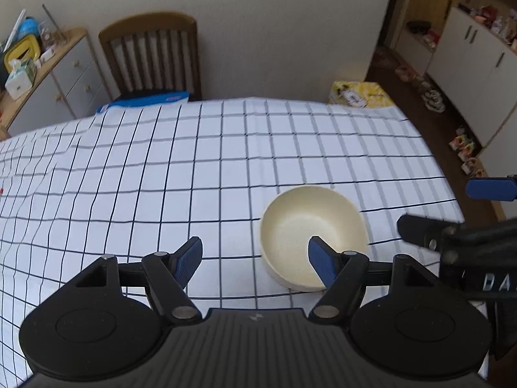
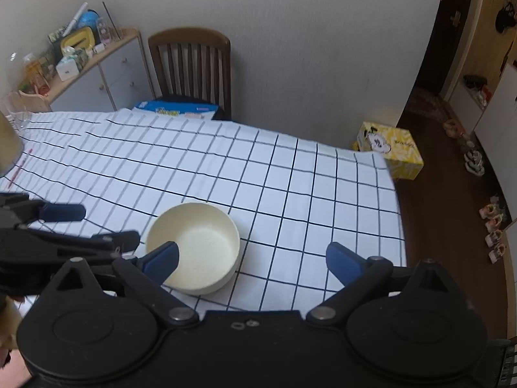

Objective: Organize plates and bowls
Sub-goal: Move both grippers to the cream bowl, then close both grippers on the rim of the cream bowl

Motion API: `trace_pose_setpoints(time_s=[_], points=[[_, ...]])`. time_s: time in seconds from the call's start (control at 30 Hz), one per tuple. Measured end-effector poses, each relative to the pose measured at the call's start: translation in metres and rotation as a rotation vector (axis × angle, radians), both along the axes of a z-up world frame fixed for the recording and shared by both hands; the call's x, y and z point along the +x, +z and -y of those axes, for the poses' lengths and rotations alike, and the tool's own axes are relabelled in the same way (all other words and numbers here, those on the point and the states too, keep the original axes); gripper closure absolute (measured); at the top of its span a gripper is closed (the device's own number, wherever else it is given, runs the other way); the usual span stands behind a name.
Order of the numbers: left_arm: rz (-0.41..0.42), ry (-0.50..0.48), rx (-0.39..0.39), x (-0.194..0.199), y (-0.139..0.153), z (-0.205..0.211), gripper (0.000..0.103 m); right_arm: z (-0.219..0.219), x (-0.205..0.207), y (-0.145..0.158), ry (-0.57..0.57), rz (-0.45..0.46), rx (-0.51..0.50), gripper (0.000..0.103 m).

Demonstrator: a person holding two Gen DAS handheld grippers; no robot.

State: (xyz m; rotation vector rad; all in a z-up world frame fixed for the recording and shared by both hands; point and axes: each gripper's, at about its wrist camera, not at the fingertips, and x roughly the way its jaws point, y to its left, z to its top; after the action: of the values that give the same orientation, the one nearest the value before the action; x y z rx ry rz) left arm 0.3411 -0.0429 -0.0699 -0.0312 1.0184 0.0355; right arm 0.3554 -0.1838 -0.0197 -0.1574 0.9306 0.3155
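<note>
A cream bowl (image 1: 310, 229) (image 2: 200, 242) stands upright and empty on the checked tablecloth (image 1: 161, 168), near the table's right end. My left gripper (image 1: 255, 260) hovers just left of the bowl, open, with its right fingertip (image 1: 320, 258) over the bowl's near rim. My right gripper (image 2: 252, 258) is open on the bowl's other side, and its left fingertip (image 2: 161, 258) overlaps the bowl's near rim. Each gripper shows in the other's view: the right gripper (image 1: 434, 206) at the right edge, the left gripper (image 2: 108, 224) at the left. Neither holds anything.
A wooden chair (image 1: 152, 58) with a blue package (image 2: 177, 110) on its seat stands behind the table. A yellow tissue box (image 2: 391, 148) sits on the floor past the table's right edge (image 2: 395, 200). A cluttered cabinet (image 1: 48, 74) is at the far left. A red pen (image 2: 19, 168) lies on the cloth.
</note>
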Motion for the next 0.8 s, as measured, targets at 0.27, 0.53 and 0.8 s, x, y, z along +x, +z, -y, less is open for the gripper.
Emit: trace_pose_setpoints(time_s=[0.27,0.53,0.8], points=[[-0.056,0.058,0.0,0.02,-0.032,-0.001,0.031,-0.001,0.036,-0.034,-0.018,-0.107,0.039,0.013],[-0.084,0.082,-0.01,0.028,-0.047,0.004,0.032,-0.002,0.057,-0.058,-0.056,-0.173,0.063,0.025],[-0.1,0.093,0.018,0.034,-0.054,0.013,0.064,-0.014,0.064,-0.074,-0.041,-0.204,0.058,0.046]])
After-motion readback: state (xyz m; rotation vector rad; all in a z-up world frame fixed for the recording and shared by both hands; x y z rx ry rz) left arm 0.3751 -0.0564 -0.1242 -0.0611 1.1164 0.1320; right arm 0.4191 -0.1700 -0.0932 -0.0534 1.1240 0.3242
